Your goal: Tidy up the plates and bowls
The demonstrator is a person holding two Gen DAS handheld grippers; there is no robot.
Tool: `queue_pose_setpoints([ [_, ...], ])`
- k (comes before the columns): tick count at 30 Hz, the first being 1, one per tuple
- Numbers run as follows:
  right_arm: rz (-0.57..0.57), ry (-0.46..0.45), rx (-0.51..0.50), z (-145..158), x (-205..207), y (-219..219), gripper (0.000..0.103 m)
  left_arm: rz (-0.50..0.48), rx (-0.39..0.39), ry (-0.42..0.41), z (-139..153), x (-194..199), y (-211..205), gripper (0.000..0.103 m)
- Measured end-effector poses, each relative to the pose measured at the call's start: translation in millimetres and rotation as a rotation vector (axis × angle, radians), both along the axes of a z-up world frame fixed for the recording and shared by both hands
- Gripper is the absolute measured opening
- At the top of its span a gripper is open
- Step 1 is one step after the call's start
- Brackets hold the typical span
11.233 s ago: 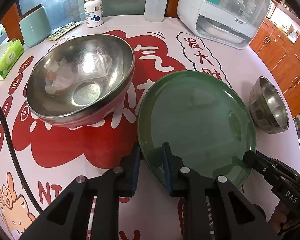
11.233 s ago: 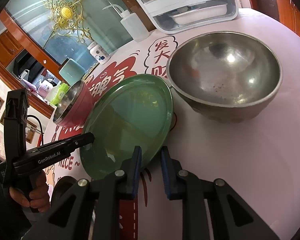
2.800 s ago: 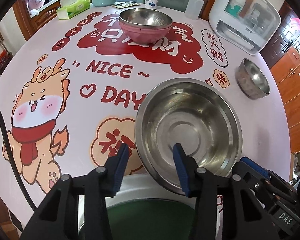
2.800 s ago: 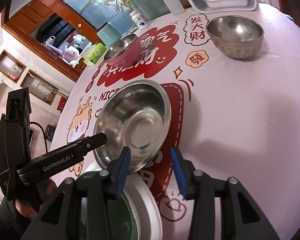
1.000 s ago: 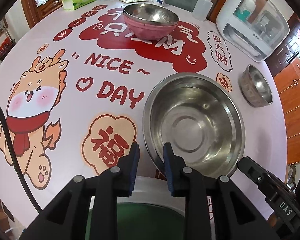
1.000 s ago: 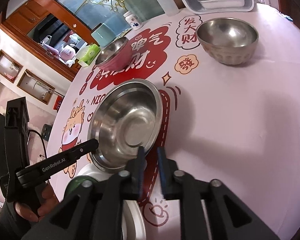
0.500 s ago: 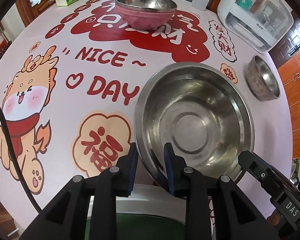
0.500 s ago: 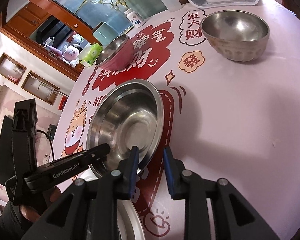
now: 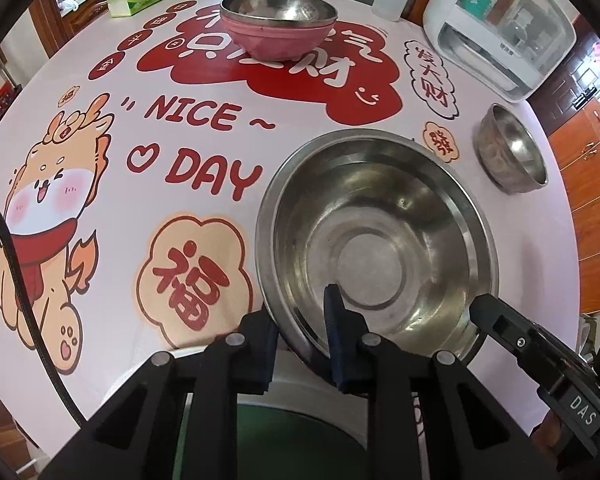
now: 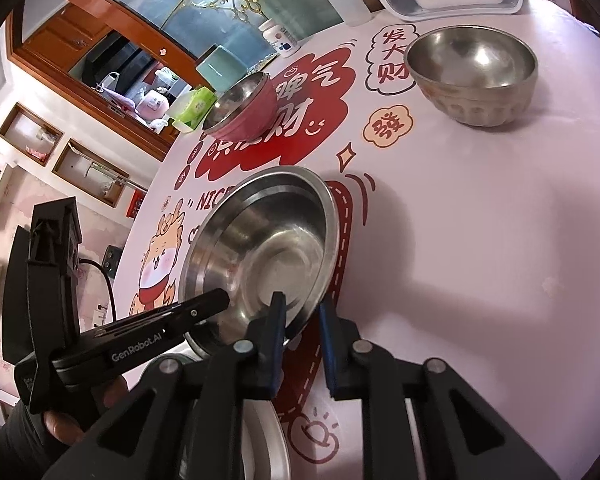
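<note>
The left gripper [image 9: 302,326] and right gripper [image 10: 302,320] are both closing on the near rim of the big shiny steel bowl [image 9: 376,236], pinching it.

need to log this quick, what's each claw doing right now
Left claw: closing on the near rim of the steel basin.
Right claw: closing on the same basin's rim.
</note>
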State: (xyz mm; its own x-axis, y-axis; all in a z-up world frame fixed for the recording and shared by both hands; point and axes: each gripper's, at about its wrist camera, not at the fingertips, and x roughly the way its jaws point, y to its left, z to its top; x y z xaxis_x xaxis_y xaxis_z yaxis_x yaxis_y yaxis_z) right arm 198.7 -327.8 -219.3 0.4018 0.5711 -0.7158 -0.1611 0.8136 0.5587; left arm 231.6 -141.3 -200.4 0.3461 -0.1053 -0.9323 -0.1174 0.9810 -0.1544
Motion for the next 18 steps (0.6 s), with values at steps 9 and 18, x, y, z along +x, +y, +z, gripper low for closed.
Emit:
queue_pose_setpoints([
  [9, 0.018, -0.044, -0.020, 18.1, -18.2, 2.2, 0.016, -0.011, -0.030, -0.047, 17.6, -27.9, 2.9, 0.021],
  [18, 0.049, -0.107, -0.063, 37.6, -43.5, 25.1, 0.016, -0.009, -0.028, -0.123, 35.9, -63.7, 21.9, 0.021],
])
